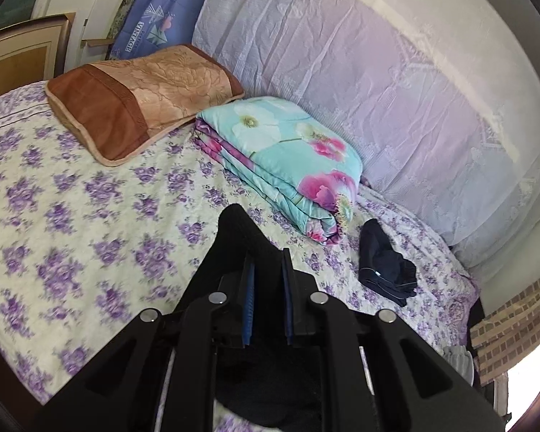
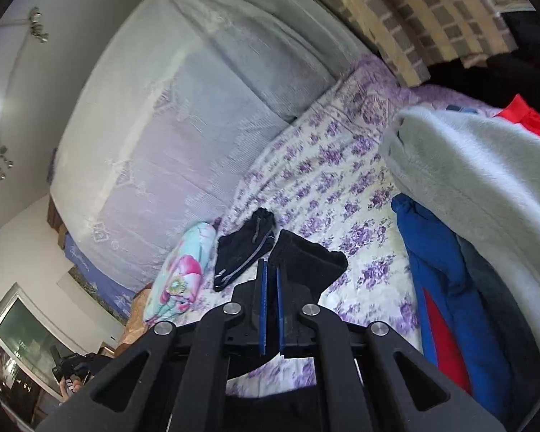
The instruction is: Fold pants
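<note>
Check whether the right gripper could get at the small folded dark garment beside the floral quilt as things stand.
Probably not freely: the right gripper is shut on black pants. The path over the bedspread to the folded dark garment looks unobstructed, though.

Bed (image 1: 72, 187) under a white quilt with purple flowers. On it, near the head: a brown pillow (image 1: 140, 97), and just beside that, a folded turquoise floral blanket (image 1: 284, 158) against the white-draped wall. Near the blanket's end, a small dark folded garment (image 1: 385, 266), flat on the quilt. Toward the foot, a heap of clothes (image 2: 478, 194): grey fleece on top, blue and red beneath. Black pants (image 2: 306, 255) partly on the quilt, close to the dark garment.
</note>
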`<state>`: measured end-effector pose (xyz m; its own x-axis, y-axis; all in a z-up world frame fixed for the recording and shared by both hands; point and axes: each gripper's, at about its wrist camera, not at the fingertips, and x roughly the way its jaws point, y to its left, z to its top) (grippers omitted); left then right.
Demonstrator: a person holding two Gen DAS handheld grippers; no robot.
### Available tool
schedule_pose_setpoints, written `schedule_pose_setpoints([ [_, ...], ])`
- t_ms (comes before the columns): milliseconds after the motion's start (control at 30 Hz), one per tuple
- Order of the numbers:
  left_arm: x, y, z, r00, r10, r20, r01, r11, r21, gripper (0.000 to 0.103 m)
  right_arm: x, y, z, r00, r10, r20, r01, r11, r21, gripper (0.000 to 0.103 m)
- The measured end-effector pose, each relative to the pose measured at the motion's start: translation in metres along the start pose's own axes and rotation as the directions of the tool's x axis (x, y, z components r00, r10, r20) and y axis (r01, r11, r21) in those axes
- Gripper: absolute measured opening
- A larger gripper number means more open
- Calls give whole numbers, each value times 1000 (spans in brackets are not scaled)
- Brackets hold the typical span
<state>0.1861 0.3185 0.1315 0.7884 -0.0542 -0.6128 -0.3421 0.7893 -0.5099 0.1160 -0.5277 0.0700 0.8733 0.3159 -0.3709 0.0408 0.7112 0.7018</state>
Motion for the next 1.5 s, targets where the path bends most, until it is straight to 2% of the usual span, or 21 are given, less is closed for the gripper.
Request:
schedule_pose_setpoints([
  [100,53,-13,16,998,50,-39,-50,999,-2,12,68,-9,21,997,-42,-71,44,998,34,4],
  [233,133,-15,38,986,125,-114,-131,990,-48,12,169,-28,45,979,-128,-158,139,988,64,4],
  [300,178,-9,46,972,166,-167,-181,980,-83,13,215,-37,55,967,-170,-190,187,979,75,4],
  [433,255,4,47,934,245,-260,-282,953,-113,13,314,-56,76,932,-251,-262,280,957,77,5],
  [500,282,7,42,918,269,-290,-310,945,-107,15,349,-63,79,906,-283,-315,313,948,50,9],
  [533,293,8,39,909,286,-304,-328,940,-94,17,359,-67,81,898,-311,-312,342,939,49,16],
  [567,298,8,36,904,296,-307,-337,938,-86,17,365,-71,82,894,-341,-292,371,927,52,29],
  [600,302,9,34,899,316,-304,-353,933,-72,25,367,-72,84,888,-360,-285,385,922,36,34],
  [633,302,9,35,894,341,-292,-371,927,-55,33,368,-71,85,886,-371,-279,389,921,10,36],
  [667,299,10,36,887,371,-275,-395,918,-37,56,366,-68,85,881,-391,-266,400,916,-23,36],
  [700,296,11,38,883,393,-256,-412,911,-23,68,362,-66,86,876,-413,-251,414,909,-50,36],
  [767,283,15,43,895,380,-232,-393,920,-9,69,347,-61,84,874,-426,-234,416,904,-93,39],
  [800,276,16,44,902,364,-231,-375,927,-5,69,336,-60,82,879,-415,-236,404,910,-95,40],
  [933,229,27,38,919,329,-217,-337,942,1,69,283,-51,71,907,-358,-224,352,934,-65,57],
  [1067,180,44,10,932,272,-241,-279,960,4,69,226,-37,46,924,-313,-218,305,950,-72,67],
  [1133,154,53,-13,939,225,-262,-230,973,10,69,201,-31,26,930,-279,-238,270,960,-68,69],
  [1233,132,63,-56,936,167,-309,-173,985,10,69,175,-17,-1,936,-245,-254,229,969,-89,70],
  [1367,116,76,-97,931,85,-356,-106,993,-41,69,141,9,-39,949,-189,-251,166,980,-111,72],
  [1500,120,85,-123,928,-1,-372,-52,990,-131,69,109,41,-74,957,-191,-218,141,964,-225,75],
])
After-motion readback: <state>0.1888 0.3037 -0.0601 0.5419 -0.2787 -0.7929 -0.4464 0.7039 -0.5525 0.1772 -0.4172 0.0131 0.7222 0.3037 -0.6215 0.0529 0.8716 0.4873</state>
